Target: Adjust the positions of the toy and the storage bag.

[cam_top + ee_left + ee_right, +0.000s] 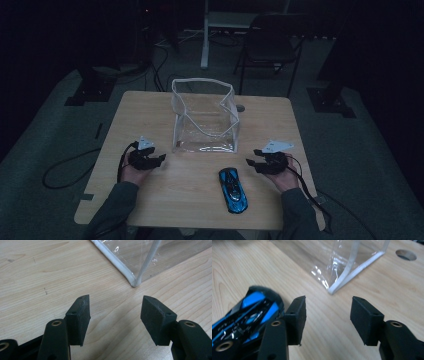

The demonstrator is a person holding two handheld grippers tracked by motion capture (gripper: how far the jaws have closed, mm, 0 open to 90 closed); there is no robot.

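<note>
On the pale wooden surface [150, 200] we see a clear plastic bag with white piping along its edges [205, 117], standing upright with its mouth open toward the far half of the surface. Nearer the person, to the right of the middle, lies a glossy blue and black toy car [233, 190], resting flat and well apart from the bag.

We find the left tool [159, 159] just off the bag's near left corner, its two black jaws spread apart with only bare wood between them; in the left gripper view the left tool [115, 315] points at that white-piped corner of the bag [132, 281] without touching it.

The right tool [252, 158] sits to the right of the car, near the bag's near right corner. In the right gripper view the right tool [328, 315] is likewise released, nothing between its jaws; the toy car [249, 312] lies just beside the outer face of one jaw, and the bag [342, 267] stands ahead. A round hole in the surface [405, 254] shows beyond.
</note>
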